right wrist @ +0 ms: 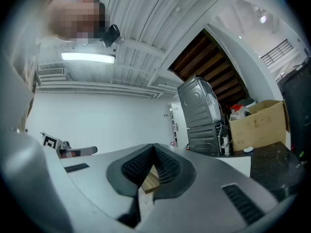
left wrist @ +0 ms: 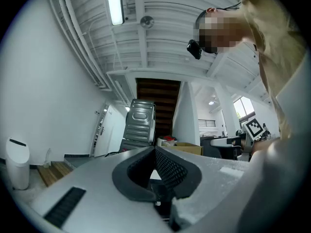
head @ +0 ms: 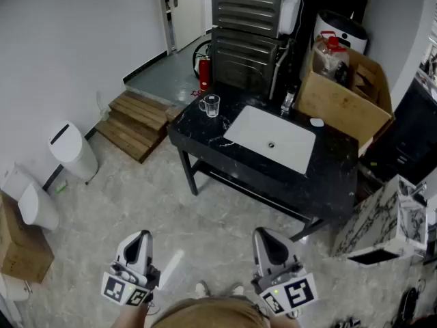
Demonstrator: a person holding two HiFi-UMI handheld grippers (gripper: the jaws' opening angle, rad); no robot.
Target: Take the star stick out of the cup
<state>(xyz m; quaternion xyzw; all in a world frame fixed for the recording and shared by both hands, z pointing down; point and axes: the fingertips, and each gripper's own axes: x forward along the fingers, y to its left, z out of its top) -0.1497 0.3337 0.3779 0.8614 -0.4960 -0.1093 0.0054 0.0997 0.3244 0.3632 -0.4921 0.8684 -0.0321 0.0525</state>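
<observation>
Only the head view shows the cup.

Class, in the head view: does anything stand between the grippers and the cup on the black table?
Nothing visible does. Only floor lies between the left gripper, the right gripper and the table; the cup stands at its far left corner.
</observation>
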